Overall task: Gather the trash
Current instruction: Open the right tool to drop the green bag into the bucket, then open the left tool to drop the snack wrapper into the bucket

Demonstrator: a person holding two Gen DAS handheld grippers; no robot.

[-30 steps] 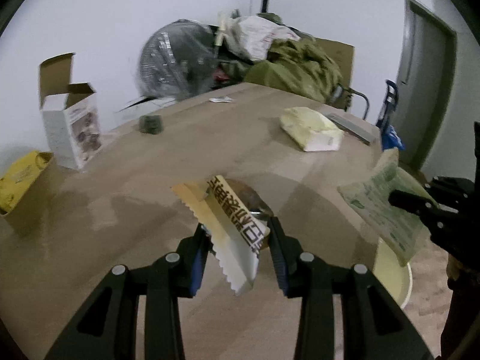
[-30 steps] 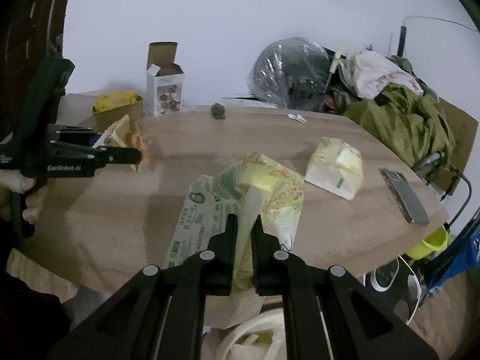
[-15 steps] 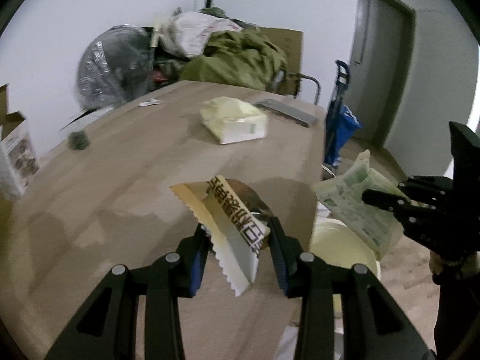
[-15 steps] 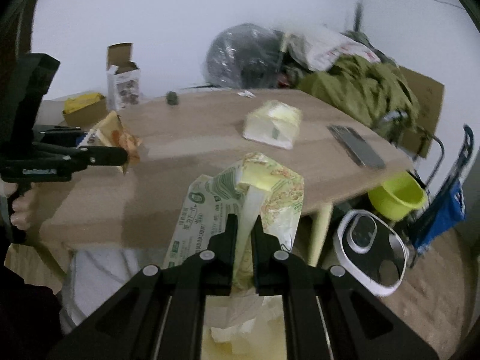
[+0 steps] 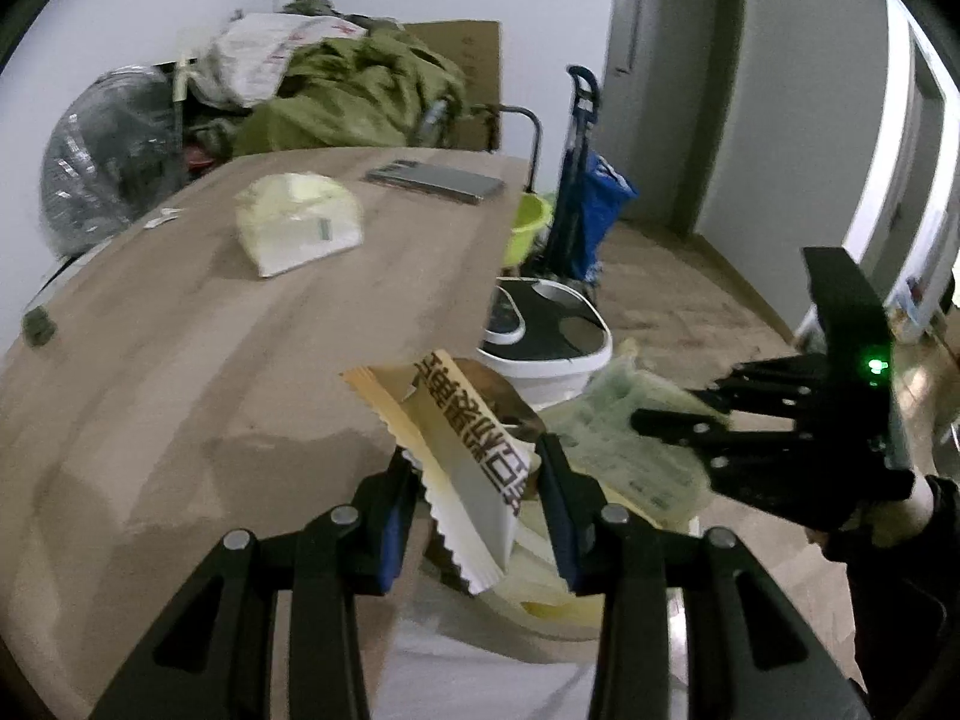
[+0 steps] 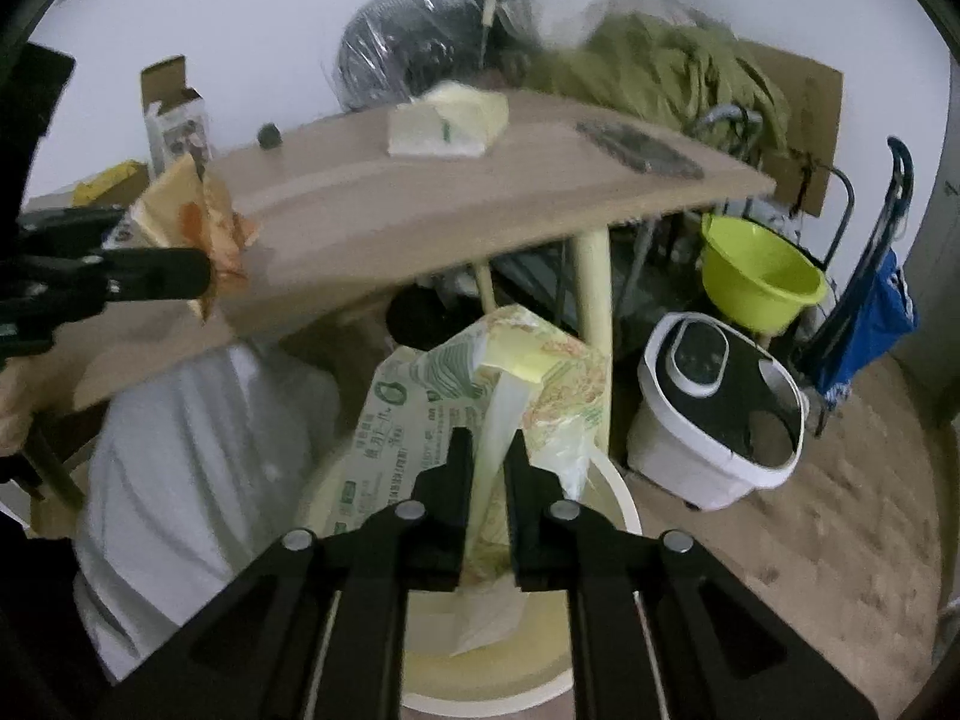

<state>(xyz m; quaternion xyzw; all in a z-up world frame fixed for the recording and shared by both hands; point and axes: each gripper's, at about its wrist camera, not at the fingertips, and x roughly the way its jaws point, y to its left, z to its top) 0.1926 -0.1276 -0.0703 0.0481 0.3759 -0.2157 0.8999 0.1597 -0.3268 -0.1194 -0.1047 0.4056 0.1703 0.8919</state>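
Observation:
My left gripper (image 5: 477,468) is shut on a tan snack wrapper (image 5: 462,438) with dark characters and a zigzag edge, held at the table's near edge. It also shows in the right wrist view (image 6: 192,210). My right gripper (image 6: 487,450) is shut on a green and yellow plastic bag (image 6: 456,402), held low over a cream waste bin (image 6: 606,630). In the left wrist view the right gripper (image 5: 672,420) holds the green bag (image 5: 624,456) just right of my left gripper, above the bin (image 5: 552,606).
The wooden table (image 5: 210,330) carries a pale yellow packet (image 5: 300,222), a flat grey device (image 5: 435,180) and a small dark object (image 5: 37,324). On the floor stand a white appliance (image 6: 714,414), a lime basin (image 6: 756,276) and a blue trolley (image 6: 864,312). An open carton (image 6: 174,114) stands at the table's far left.
Both grippers have swung right and down, off the table toward the bin. The green bag now hangs over the bin. Both wrappers stay gripped.

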